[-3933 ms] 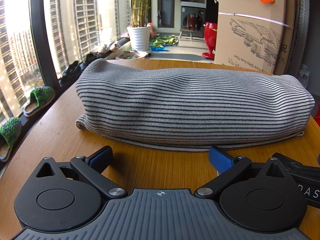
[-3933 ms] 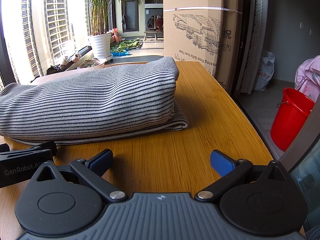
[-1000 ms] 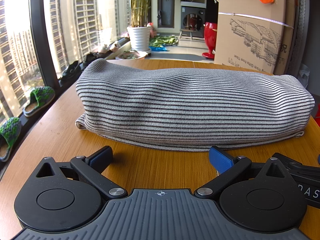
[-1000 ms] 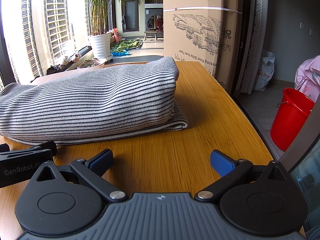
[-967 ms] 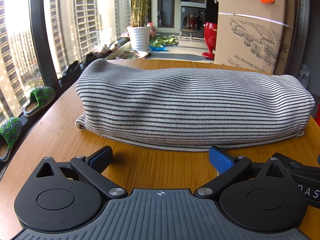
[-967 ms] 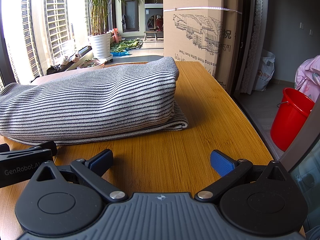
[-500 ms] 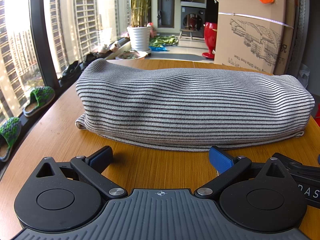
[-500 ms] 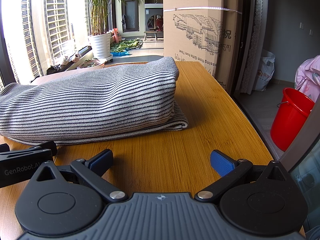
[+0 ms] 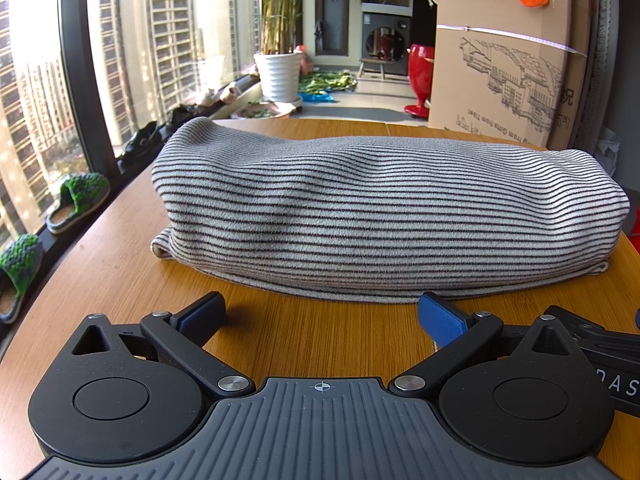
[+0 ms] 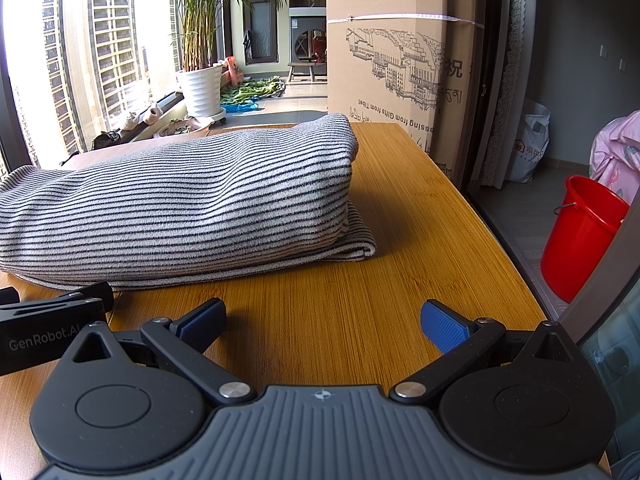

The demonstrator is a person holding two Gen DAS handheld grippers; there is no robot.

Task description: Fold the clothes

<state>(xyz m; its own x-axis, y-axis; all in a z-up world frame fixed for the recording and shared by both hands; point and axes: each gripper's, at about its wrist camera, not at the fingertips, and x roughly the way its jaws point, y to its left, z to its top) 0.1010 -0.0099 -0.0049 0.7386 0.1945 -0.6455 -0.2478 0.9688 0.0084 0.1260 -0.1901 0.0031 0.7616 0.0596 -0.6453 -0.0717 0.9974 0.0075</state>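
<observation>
A grey garment with thin black stripes (image 9: 380, 216) lies folded into a thick bundle on the wooden table (image 9: 312, 336); it also shows in the right wrist view (image 10: 180, 208). My left gripper (image 9: 320, 316) is open and empty, resting just in front of the bundle's near edge. My right gripper (image 10: 322, 318) is open and empty, on bare table to the right of the bundle's right end. Part of the left gripper's body (image 10: 48, 324) shows at the left of the right wrist view.
A large cardboard box (image 10: 392, 52) stands past the table's far right corner. A red bucket (image 10: 580, 236) sits on the floor beyond the right table edge. A window, slippers (image 9: 76, 200) and a potted plant (image 9: 280, 76) are at the left.
</observation>
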